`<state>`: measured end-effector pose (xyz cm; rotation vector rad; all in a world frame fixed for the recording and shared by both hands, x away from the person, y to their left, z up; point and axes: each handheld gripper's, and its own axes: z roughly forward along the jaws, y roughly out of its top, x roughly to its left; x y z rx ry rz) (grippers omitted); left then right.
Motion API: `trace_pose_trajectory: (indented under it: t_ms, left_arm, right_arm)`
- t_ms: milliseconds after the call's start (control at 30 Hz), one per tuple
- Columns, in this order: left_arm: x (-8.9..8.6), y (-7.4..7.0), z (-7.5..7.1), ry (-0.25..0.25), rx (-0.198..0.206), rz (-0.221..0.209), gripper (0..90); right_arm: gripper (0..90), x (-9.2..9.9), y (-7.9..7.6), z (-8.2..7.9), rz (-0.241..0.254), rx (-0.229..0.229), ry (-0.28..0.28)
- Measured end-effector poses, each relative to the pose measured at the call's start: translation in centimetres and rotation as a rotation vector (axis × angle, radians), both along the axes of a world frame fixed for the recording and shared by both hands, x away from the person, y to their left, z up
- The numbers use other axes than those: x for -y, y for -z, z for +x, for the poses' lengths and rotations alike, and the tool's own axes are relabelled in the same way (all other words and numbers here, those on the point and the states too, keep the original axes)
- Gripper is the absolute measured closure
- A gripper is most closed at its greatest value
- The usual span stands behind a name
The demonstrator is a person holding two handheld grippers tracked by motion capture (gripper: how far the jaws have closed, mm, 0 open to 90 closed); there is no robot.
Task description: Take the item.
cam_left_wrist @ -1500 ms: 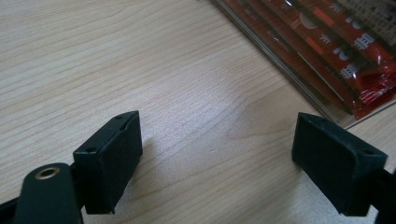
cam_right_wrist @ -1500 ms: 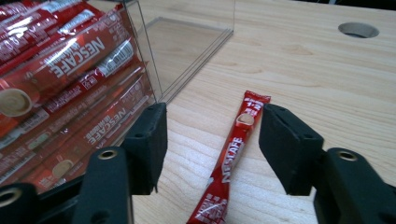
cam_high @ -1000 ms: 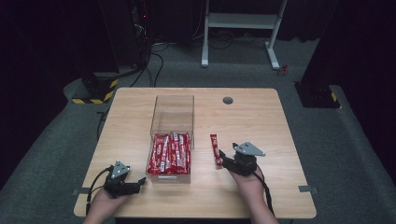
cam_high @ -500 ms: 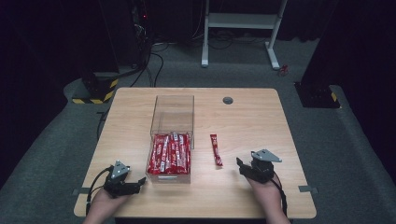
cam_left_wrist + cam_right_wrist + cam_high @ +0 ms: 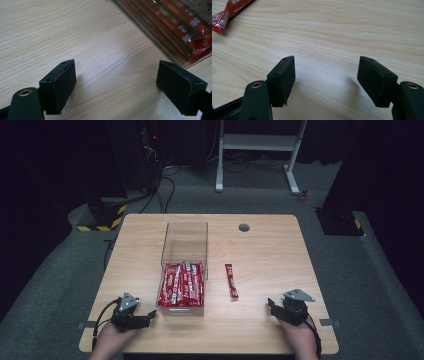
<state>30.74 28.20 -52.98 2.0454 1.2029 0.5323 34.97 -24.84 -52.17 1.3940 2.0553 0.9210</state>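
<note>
High view: one red packet [image 5: 231, 280] lying loose on the bench [image 5: 270, 250], just right of the clear box [image 5: 184, 251] of packets. Right gripper [image 5: 271, 305], fingers apart, empty, well clear of it. Left gripper [image 5: 147, 316], fingers apart, beside the box.

Black fingers [image 5: 284, 80], brass screws, grey plate [image 5: 298, 295]

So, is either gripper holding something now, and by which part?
Nothing is held. The left gripper and right gripper both stand open over the bare wooden table.
</note>
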Motion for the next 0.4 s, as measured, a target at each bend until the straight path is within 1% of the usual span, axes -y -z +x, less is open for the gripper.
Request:
trace_pose_trajectory:
  t_ms: [67, 100, 133, 267, 300, 400]
  left_arm:
    - [0.0, -0.01, 0.0, 0.0, -0.002, 0.0, 16.5]
    - [0.0, -0.01, -0.01, 0.0, -0.002, 0.0, 16.5]
    - [0.0, 0.0, -0.01, 0.0, -0.001, 0.0, 16.5]
    - [0.01, 0.0, -0.01, -0.001, -0.001, 0.0, 16.5]
    - [0.0, -0.01, 0.0, 0.001, 0.0, 0.002, 16.5]
    - [0.02, 0.01, 0.0, -0.002, 0.001, -0.001, 16.5]
  right_arm:
    - [31.0, 0.12, 0.03, -0.22, -0.009, -0.004, 0.009]
    - [30.7, 0.12, 0.08, -0.25, -0.02, -0.015, 0.008]
    - [28.8, 0.07, 0.12, -0.24, -0.025, -0.036, 0.004]
    - [22.3, -0.03, 0.2, -0.02, -0.018, -0.052, 0.005]
    - [19.8, -0.09, 0.21, 0.06, -0.012, -0.062, 0.003]
    - [17.9, -0.31, 0.24, 0.19, -0.013, -0.065, 0.006]
